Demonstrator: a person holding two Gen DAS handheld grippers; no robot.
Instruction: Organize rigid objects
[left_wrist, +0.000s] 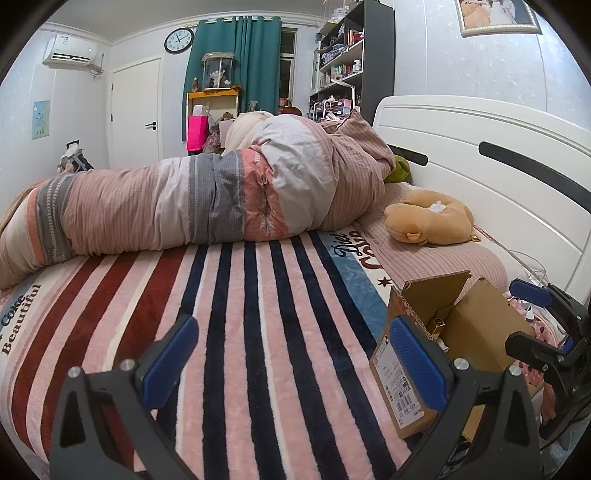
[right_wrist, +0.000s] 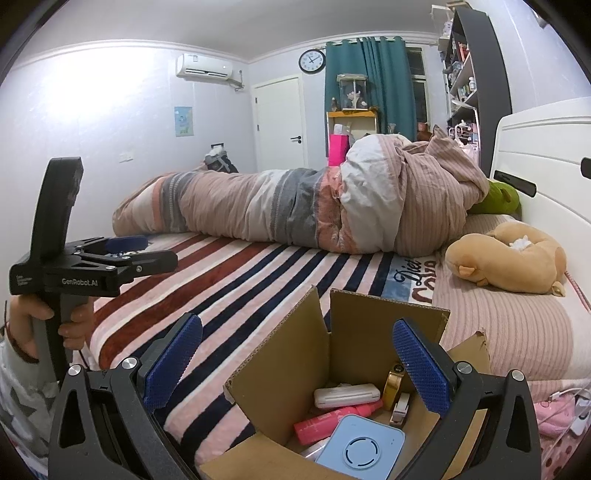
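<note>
Left gripper (left_wrist: 291, 354): jaws spread wide and holding nothing; blue pads hover over the striped blanket (left_wrist: 236, 314); in the right wrist view the same tool (right_wrist: 127, 245) sits at the left edge, gripped by the person's left hand (right_wrist: 55, 325) on its grey handle
Right gripper (right_wrist: 297, 354): jaws also wide apart, nothing between them; poised above the open top of the cardboard box (right_wrist: 332, 350); seen from the left wrist view (left_wrist: 532, 295) at the far right, just past the box
Cardboard box: stands on the blanket near the pillow end of the bed, flaps raised; a shipping label shows on its side in the left wrist view (left_wrist: 406, 376)
Box contents: a pale blue square device (right_wrist: 360, 446) with a ring mark on top, nearest the camera; a pink bottle (right_wrist: 332, 419) lying on its side behind it; a white oblong case (right_wrist: 347, 395) further back; a gold tape roll (right_wrist: 392, 384) upright against the right wall; a small white tape dispenser (right_wrist: 400, 408) beside it
Bed: rolled quilt (left_wrist: 207, 199) stretched across the far side; tan plush pillow (left_wrist: 430, 219) on the ribbed pink pillow by the white headboard (left_wrist: 480, 155); green plush (right_wrist: 496, 203) tucked between quilt and headboard
Room: wall clock (left_wrist: 178, 40); teal curtain (left_wrist: 240, 59); air conditioner (left_wrist: 70, 55); white door (left_wrist: 136, 110); dark bookshelf (left_wrist: 354, 55)
</note>
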